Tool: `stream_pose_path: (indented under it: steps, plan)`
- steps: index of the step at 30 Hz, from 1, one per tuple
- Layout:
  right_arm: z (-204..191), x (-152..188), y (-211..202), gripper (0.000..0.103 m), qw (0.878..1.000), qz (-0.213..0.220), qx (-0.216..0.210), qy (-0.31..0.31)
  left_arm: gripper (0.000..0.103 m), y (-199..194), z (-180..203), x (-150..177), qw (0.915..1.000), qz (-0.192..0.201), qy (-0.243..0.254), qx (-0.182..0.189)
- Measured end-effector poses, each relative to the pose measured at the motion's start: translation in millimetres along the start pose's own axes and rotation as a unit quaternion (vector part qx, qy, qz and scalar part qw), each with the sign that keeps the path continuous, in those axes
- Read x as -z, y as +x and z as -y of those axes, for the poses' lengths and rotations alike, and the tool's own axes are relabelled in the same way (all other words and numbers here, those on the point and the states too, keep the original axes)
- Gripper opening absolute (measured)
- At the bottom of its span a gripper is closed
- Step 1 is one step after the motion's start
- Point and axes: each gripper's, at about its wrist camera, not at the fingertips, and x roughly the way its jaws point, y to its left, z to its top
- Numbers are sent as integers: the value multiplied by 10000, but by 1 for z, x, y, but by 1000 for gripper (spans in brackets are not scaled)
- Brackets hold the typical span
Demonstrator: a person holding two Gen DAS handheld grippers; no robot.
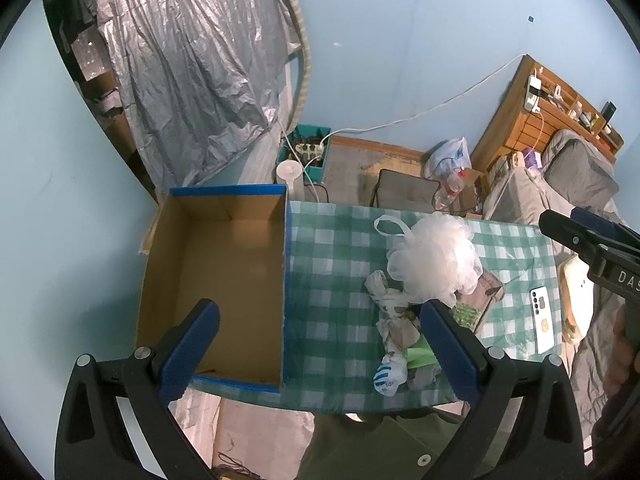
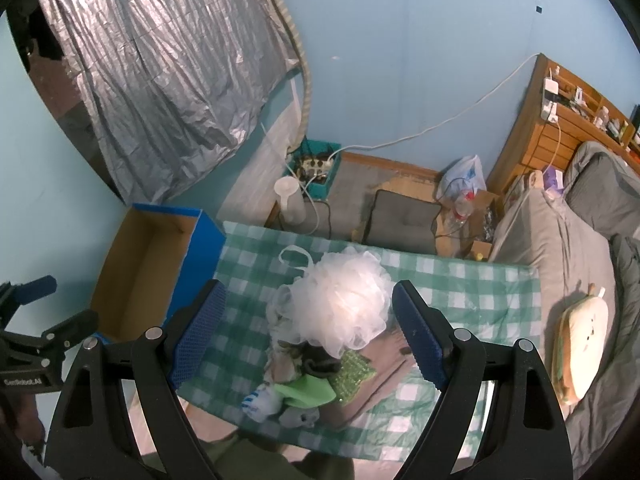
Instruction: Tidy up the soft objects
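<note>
A pile of soft things lies on the green-checked tablecloth (image 1: 332,264): a white mesh bath pouf (image 1: 434,262) on top, knotted plastic bags (image 1: 390,320), a green cloth (image 2: 308,390), a green beaded piece (image 2: 354,370) and a brown cloth (image 2: 384,376). An empty cardboard box with blue edges (image 1: 224,276) stands at the table's left end. My left gripper (image 1: 320,350) is open above the box's right wall, empty. My right gripper (image 2: 308,332) is open above the pouf (image 2: 344,304), empty.
A white phone (image 1: 542,320) lies at the table's right edge. A bed with grey bedding (image 2: 568,248) and a cream plush cushion (image 2: 578,344) is on the right. A folding stool (image 2: 404,220), a power strip box (image 2: 318,166) and a white fan (image 2: 290,200) stand behind the table.
</note>
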Motion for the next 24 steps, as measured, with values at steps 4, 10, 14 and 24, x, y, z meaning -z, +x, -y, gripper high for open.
stream_pose_path:
  steps: [4, 10, 14, 24]
  plan:
    - [-1, 1, 0, 84, 10000, -10, 6, -1, 101, -1, 1, 4, 10000, 33, 13, -79]
    - [-2, 4, 0, 84, 10000, -26, 15, -24, 101, -1, 2, 8, 10000, -2, -12, -14]
    - [-1, 8, -1, 84, 10000, -39, 18, -39, 101, 0, 4, 8, 10000, -17, 44, -26]
    - [0, 9, -2, 84, 10000, -45, 15, -50, 101, 0, 5, 6, 10000, -18, 42, 6]
